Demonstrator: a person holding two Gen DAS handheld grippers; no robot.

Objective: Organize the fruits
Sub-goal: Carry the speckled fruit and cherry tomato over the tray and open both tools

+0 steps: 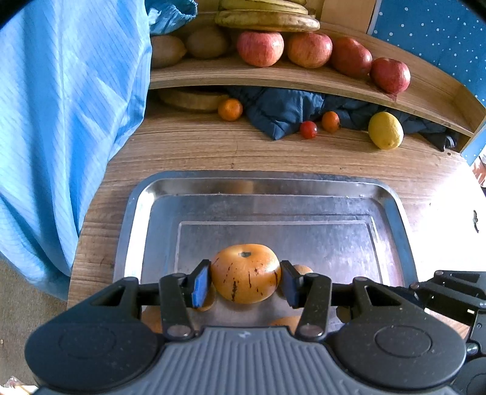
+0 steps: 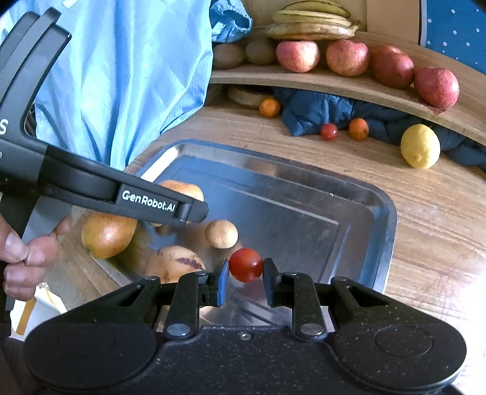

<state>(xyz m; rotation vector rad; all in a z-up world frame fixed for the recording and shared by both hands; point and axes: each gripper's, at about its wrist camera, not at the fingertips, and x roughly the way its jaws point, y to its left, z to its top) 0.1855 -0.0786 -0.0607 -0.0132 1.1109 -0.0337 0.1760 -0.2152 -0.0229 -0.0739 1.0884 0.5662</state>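
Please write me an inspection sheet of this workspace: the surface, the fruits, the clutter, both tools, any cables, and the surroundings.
Surface: wooden table carrying a metal tray.
Job's things: orange streaked fruit and cherry tomato held over the tray; a pear-like fruit, a small tan fruit and others in it. Loose on the table: lemon, two small oranges, second tomato. On the shelf: apples, kiwis, bananas.
Clutter: dark blue cloth under the shelf.
Grippers: left tool shut on the streaked fruit; right tool shut on the tomato.
Cables: nothing seen.
Surroundings: light blue garment at the left; hand.
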